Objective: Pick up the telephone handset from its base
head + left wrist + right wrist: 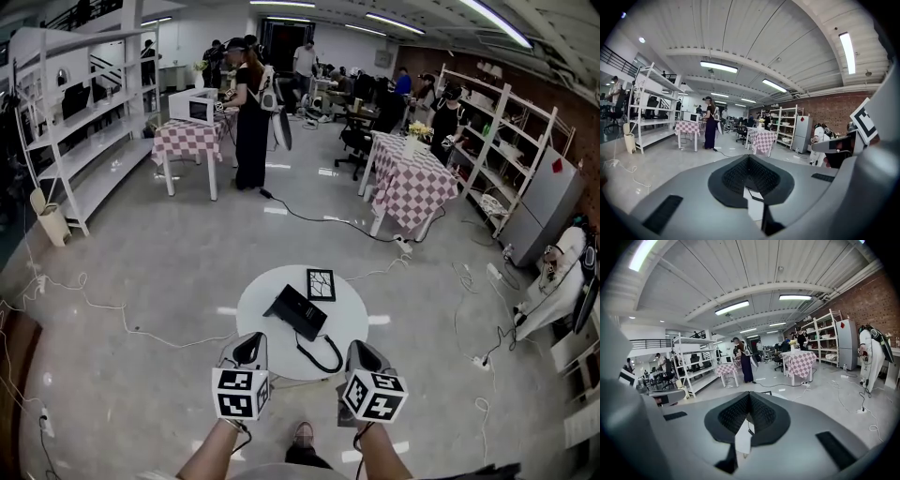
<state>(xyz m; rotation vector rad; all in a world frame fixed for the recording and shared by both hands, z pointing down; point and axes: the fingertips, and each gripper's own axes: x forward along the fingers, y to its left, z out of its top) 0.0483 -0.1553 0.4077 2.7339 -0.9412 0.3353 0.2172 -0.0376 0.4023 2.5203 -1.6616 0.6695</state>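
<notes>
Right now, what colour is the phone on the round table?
The phone is black, clearest in the head view.

A round white tabletop (265, 328) stands on a glossy grey floor (141, 366). A black telephone (296, 311) lies askew near its middle. The telephone's black cord (322, 357) curls across the near right part. At the far edge, just right of centre, lies a black-framed square tile (321, 284).
</notes>
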